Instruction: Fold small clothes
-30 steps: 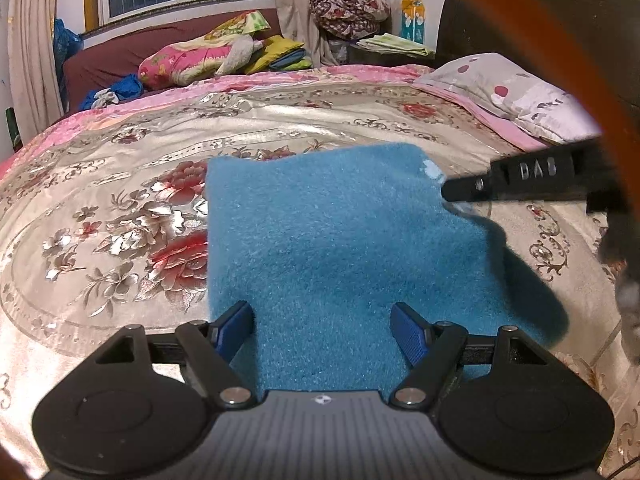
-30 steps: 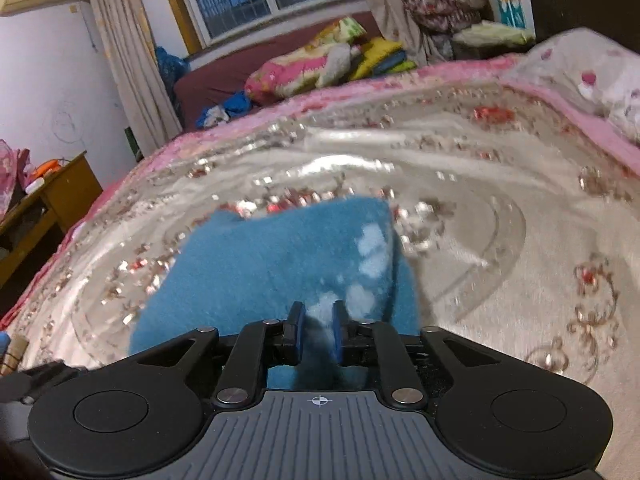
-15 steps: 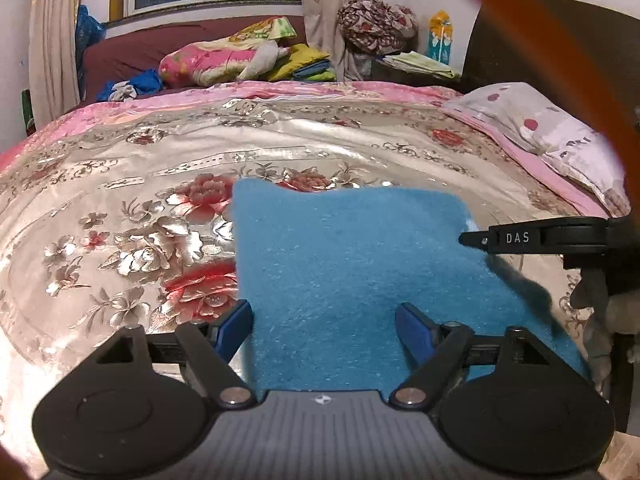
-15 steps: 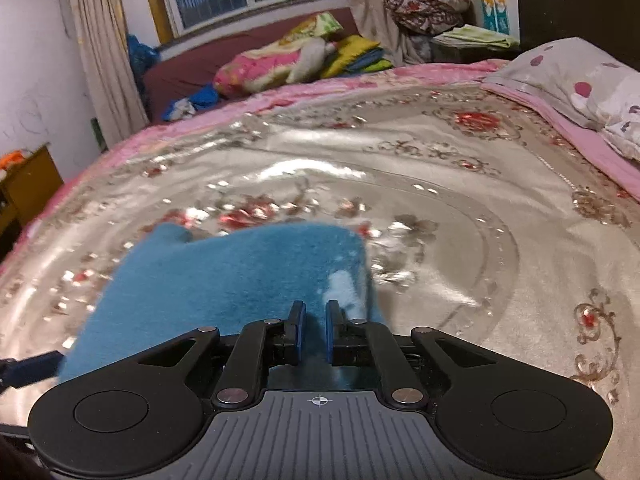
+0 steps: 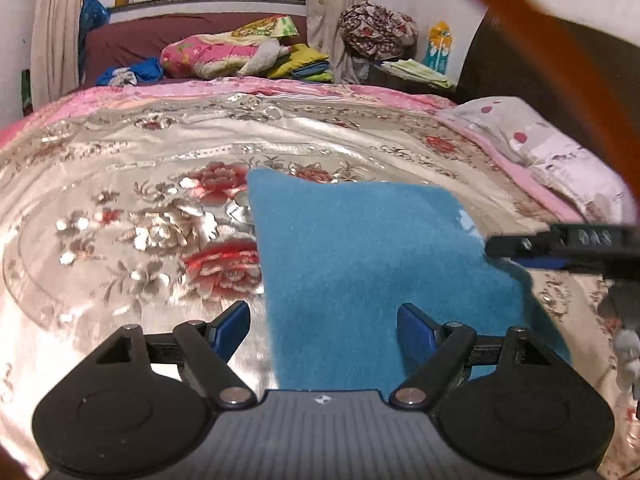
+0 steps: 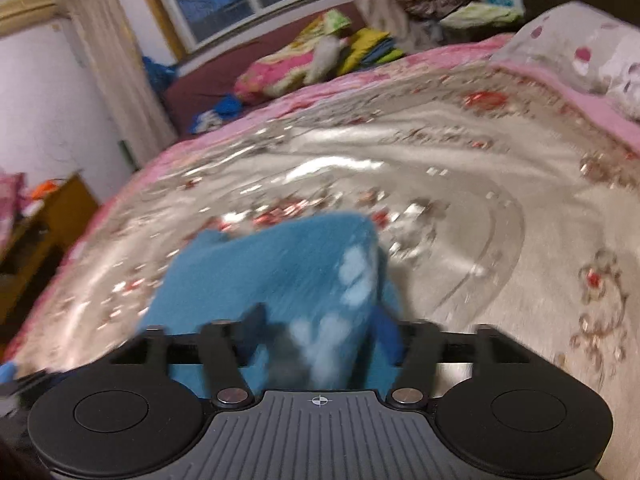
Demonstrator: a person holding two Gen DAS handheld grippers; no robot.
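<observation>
A blue fleece cloth (image 5: 360, 260) lies folded flat on the floral bedspread (image 5: 120, 208). My left gripper (image 5: 323, 330) is open and empty, with its blue-padded fingers spread over the cloth's near edge. My right gripper (image 6: 318, 330) is open, its fingers standing either side of the cloth's white-patched corner (image 6: 352, 280). The right wrist view is blurred. The right gripper also shows in the left wrist view (image 5: 520, 248) at the cloth's right edge.
A pillow (image 5: 552, 148) lies at the right side of the bed. Piled bedding and clothes (image 5: 224, 52) sit on a maroon couch beyond the bed. A wooden table (image 6: 44, 216) stands off the bed's left side.
My right gripper was shut on the cloth's corner and has now opened, letting it go. The left gripper stayed open and shifted slightly left over the cloth's near edge.
</observation>
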